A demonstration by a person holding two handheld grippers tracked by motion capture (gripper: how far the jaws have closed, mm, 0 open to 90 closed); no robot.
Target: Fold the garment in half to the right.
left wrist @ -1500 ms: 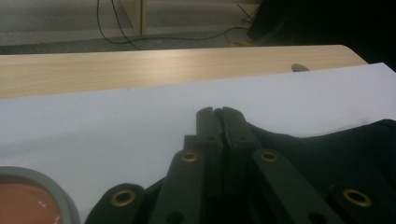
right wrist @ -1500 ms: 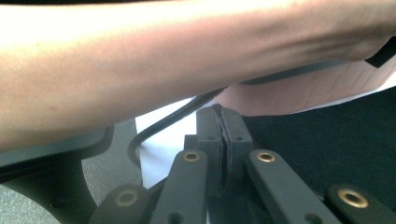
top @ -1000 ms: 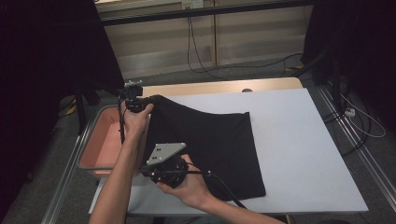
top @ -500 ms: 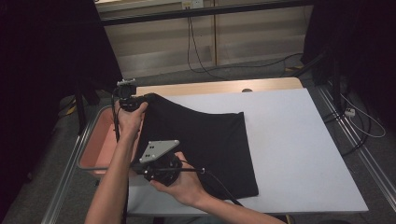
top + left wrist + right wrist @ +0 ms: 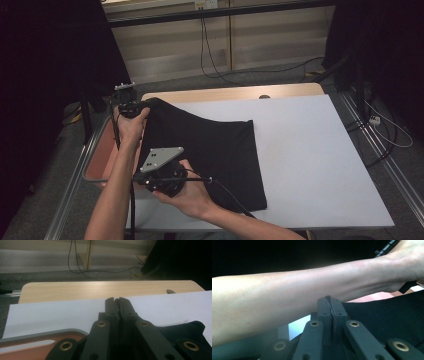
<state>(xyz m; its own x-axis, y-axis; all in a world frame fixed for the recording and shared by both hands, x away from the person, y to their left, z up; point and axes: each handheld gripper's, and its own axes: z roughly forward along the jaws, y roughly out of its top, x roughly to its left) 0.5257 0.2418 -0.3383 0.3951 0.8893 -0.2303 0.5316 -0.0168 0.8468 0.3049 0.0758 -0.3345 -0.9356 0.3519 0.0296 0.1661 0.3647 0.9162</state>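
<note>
Step in hand: spreading or folding the black cloth (image 5: pixel 210 155) on the worktop (image 5: pixel 310 160), judged from how both tools grip its left side.
Cloth position: centre-left of the high view, lying mostly flat on the white sheet, its far-left corner lifted toward the upper left of the frame.
Left tool (image 5: pixel 131 107): at the upper left of the high view, jaws pressed together in the left gripper view (image 5: pixel 117 301); black fabric bunches just beside them at lower right, so it appears to pinch the cloth's far corner, though the pinch itself is hidden.
Right tool (image 5: pixel 150 184): at the lower left of the high view, jaws closed tight in the right gripper view (image 5: pixel 331 305) with cloth just under and to the right; it likely clamps the near-left edge.
Doing it well: keep both pinches firm, move the two corners together at one height so the edge stays taut, and lay the fabric down without dragging the flat part into wrinkles.
Watch: the left forearm (image 5: pixel 287 292) crosses close over the right tool; keep them apart.
Container: a pinkish tray (image 5: pixel 97 160) with grey rim sits at the worktop's left edge; what shows of its inside looks bare.
</note>
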